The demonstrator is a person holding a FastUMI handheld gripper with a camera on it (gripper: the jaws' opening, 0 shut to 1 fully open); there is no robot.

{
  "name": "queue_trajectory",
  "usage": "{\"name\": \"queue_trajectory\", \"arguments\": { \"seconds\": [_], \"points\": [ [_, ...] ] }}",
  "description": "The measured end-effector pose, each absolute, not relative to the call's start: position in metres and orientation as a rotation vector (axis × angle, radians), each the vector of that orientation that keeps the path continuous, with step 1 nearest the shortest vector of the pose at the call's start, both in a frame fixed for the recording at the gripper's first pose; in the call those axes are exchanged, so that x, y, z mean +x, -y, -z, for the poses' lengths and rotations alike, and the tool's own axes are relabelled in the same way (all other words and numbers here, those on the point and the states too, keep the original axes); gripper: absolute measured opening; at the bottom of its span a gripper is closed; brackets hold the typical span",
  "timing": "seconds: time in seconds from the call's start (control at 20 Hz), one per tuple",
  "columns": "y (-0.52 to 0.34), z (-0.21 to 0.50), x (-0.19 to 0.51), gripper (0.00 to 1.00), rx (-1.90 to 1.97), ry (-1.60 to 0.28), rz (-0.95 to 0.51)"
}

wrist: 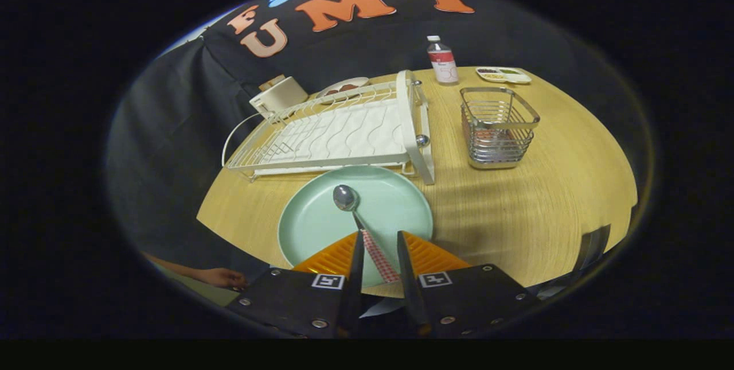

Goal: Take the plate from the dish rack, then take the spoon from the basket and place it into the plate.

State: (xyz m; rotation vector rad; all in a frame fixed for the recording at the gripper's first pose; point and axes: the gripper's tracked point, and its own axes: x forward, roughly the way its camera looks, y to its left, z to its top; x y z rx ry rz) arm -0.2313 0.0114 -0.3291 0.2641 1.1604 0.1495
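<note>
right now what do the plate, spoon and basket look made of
Plate: matte pale green, likely ceramic or melamine. Spoon: shiny metal bowl, checked handle between the open gripper fingers. Basket: bright steel-like wire.

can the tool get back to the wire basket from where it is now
Probably yes: the tool, open around the spoon handle over the plate, has bare table toward the basket.

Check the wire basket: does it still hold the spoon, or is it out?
Out. The spoon lies on the plate, its handle between the open gripper fingers; the basket stands apart.
</note>
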Motion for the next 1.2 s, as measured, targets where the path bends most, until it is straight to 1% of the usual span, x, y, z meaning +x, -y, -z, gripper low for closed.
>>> {"name": "queue_trajectory", "arguments": {
  "seconds": [0.1, 0.4, 0.5, 0.75, 0.8, 0.9, 1.2],
  "points": [
    [-0.001, 0.316, -0.216, 0.37, 0.247, -1.117, -0.124],
    [0.031, 0.233, -0.141, 0.48, 0.192, -0.860, -0.060],
    [0.041, 0.202, -0.116, 0.50, 0.175, -0.772, -0.041],
    [0.059, 0.125, -0.073, 0.51, 0.095, -0.574, -0.028],
    [0.061, 0.111, -0.067, 0.54, 0.080, -0.538, -0.027],
    [0.065, 0.086, -0.056, 0.56, 0.058, -0.476, -0.020],
    [0.064, 0.012, -0.034, 0.60, 0.051, -0.309, -0.024]
  ]
}}
